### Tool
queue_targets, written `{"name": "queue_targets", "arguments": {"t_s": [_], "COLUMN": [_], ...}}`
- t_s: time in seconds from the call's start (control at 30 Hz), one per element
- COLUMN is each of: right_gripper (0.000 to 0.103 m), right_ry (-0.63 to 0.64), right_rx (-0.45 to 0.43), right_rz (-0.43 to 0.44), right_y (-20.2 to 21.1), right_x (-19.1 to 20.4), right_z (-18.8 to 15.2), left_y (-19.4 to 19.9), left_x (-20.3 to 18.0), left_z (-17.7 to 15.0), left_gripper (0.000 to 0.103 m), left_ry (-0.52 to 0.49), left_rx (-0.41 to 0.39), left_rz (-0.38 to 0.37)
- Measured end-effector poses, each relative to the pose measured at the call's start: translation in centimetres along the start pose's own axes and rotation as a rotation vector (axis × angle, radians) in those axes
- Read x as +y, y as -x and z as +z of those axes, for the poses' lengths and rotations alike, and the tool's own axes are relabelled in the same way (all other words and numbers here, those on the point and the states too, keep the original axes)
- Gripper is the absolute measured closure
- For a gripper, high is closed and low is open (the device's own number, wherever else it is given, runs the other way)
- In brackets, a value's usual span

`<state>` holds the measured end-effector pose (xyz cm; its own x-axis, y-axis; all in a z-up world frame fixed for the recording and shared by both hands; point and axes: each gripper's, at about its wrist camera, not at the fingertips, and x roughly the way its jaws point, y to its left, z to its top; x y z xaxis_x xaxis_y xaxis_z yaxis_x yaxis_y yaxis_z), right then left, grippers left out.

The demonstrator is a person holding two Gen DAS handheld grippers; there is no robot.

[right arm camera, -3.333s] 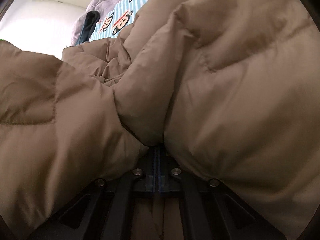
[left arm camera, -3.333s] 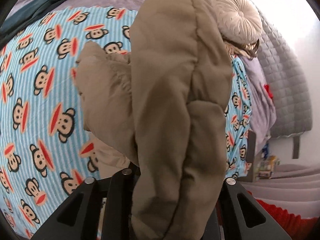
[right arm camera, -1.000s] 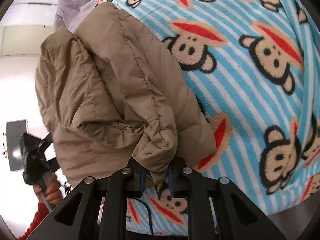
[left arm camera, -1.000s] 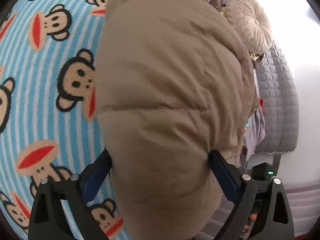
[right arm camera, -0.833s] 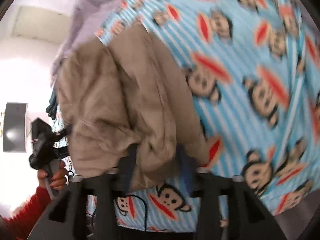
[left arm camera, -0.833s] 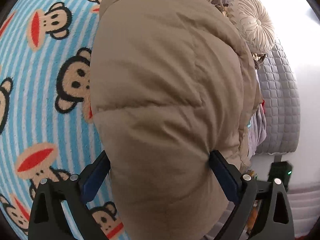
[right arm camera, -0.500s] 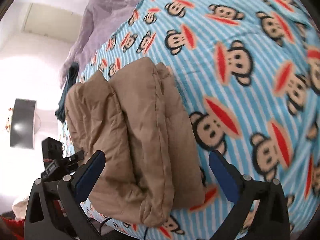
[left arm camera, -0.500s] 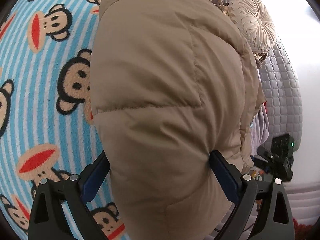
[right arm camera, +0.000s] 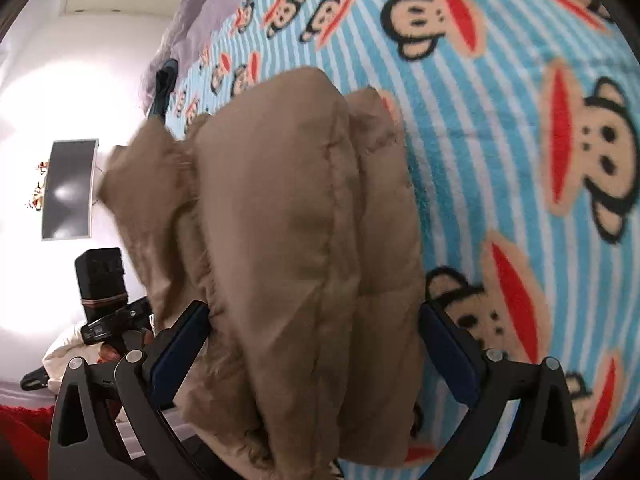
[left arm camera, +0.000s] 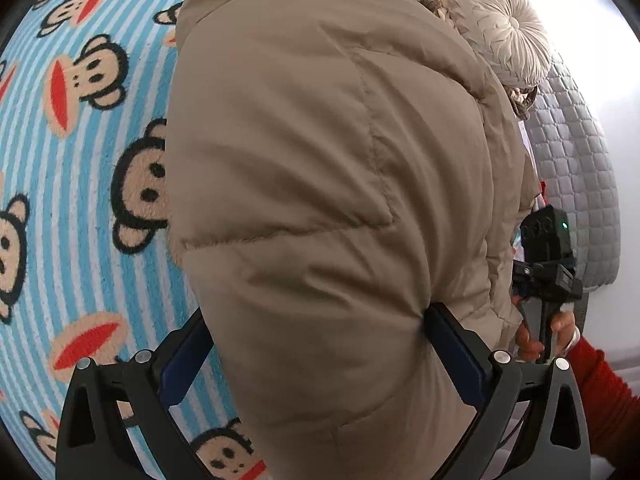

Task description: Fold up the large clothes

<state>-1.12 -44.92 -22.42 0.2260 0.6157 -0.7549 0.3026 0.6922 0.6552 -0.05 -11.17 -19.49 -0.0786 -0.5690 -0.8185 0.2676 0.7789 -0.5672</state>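
Observation:
A tan puffer jacket (left arm camera: 320, 208) lies folded in a thick bundle on a blue striped monkey-print blanket (left arm camera: 72, 184). My left gripper (left arm camera: 316, 340) is open wide, its jaws on either side of the bundle's near end. In the right wrist view the same jacket (right arm camera: 304, 240) fills the middle. My right gripper (right arm camera: 312, 336) is open wide too, its jaws straddling the other end of the bundle. The right gripper also shows in the left wrist view (left arm camera: 548, 264), held by a hand in a red sleeve.
A round cream cushion (left arm camera: 500, 36) and a grey quilted cover (left arm camera: 572, 184) lie past the jacket. A lilac blanket (right arm camera: 208, 12) and a dark garment (right arm camera: 164, 84) lie at the bed's far edge. A dark screen (right arm camera: 68, 188) hangs on the white wall.
My right gripper let go of the jacket, opened wide, drew back, and now straddles the bundle. The left gripper stayed open around its end. The right gripper came into the left view.

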Motion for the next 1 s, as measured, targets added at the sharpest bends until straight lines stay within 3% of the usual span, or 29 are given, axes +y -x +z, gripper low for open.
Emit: {"name": "queue_targets", "arguments": {"t_s": [0.3, 0.67, 0.9, 1.0], "right_gripper": [0.0, 0.001, 0.024, 0.031], "right_ry": [-0.009, -0.073, -0.121, -0.117], "right_rx": [0.085, 0.076, 0.062, 0.056], "right_rz": [0.123, 0.082, 0.127, 0.141], "right_y": [-4.7, -6.3, -6.3, -6.5], "right_x": [0.8, 1.6, 2.5, 3.1], "right_z": [2.5, 2.7, 1.5, 1.2], "left_y": [-1.0, -2.2, -2.0, -1.8], "left_x": [-1.0, -3.1, -4.4, -4.6], "left_z": [0.4, 1.2, 1.3, 1.1], "left_gripper": [0.001, 0.001, 0.003, 0.008], "left_ry": [-0.004, -0.006, -0.027, -0.037], "left_rx": [-0.015, -0.015, -0.029, -0.036], "left_rz": [0.022, 0.074, 0.11, 0.116]}}
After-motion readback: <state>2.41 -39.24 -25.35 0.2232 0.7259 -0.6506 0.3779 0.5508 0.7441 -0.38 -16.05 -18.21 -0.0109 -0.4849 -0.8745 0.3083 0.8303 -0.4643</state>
